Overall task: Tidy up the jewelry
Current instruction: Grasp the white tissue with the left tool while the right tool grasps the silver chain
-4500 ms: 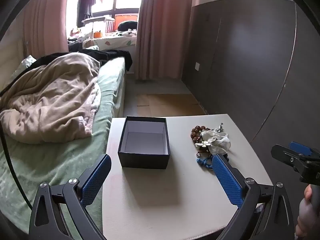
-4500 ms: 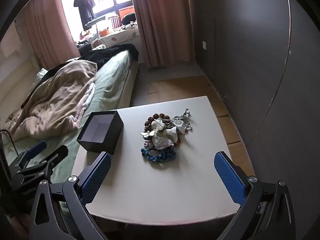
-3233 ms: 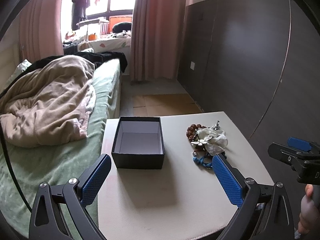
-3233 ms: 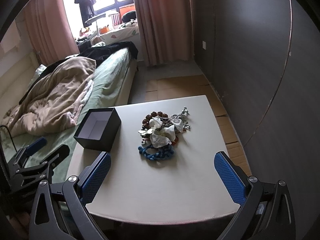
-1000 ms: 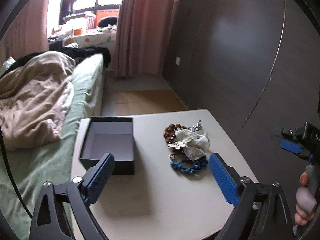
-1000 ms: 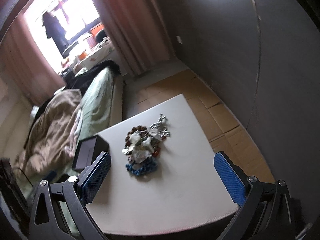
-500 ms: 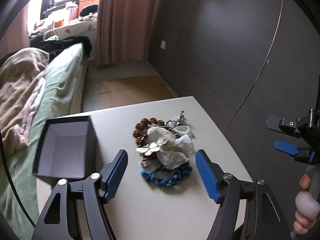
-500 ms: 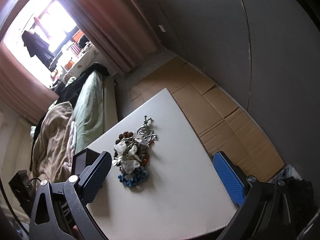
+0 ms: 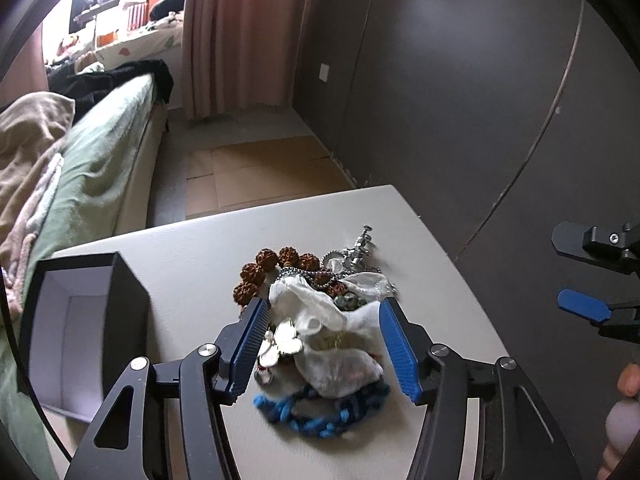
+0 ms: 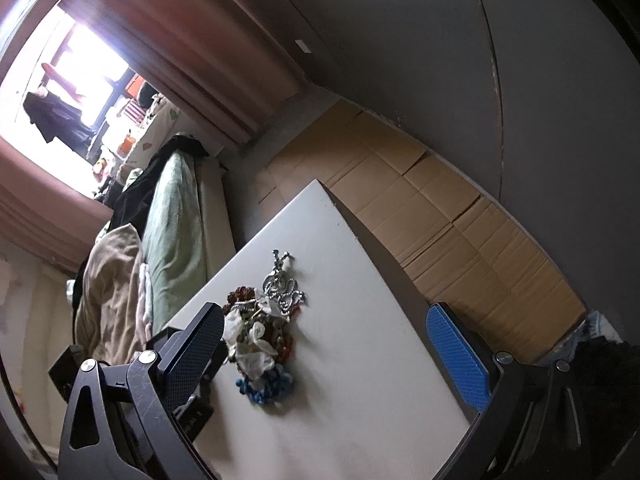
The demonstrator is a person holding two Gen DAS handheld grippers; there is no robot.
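The jewelry pile (image 9: pixel 320 320) lies mid-desk (image 9: pixel 420 240), toward the far edge: brown beads, silver chain, white cloth, blue cord. The left tool (image 9: pixel 322 344) straddles it, jaws just narrowing, pads beside the cloth, not yet pinching. The black box (image 9: pixel 80 332) sits by the left edge. The right tool (image 10: pixel 336 354) is spread wide.

Heaped in a tangled jewelry pile (image 9: pixel 320 320) on the white table (image 9: pixel 420 248), right of the box. Brown beaded bracelet (image 9: pixel 276 264) at the far left of the heap, silver chain with metal charms (image 9: pixel 356 248) at the far right. Crumpled white fabric piece (image 9: pixel 332 328) draped across the middle, pale flower-shaped brooch (image 9: pixel 282 344) beside it. Chunky blue braided bracelet (image 9: pixel 320 412) nearest, curled flat on the tabletop. Open black box (image 9: pixel 80 332) with pale lining, upright at the left edge.
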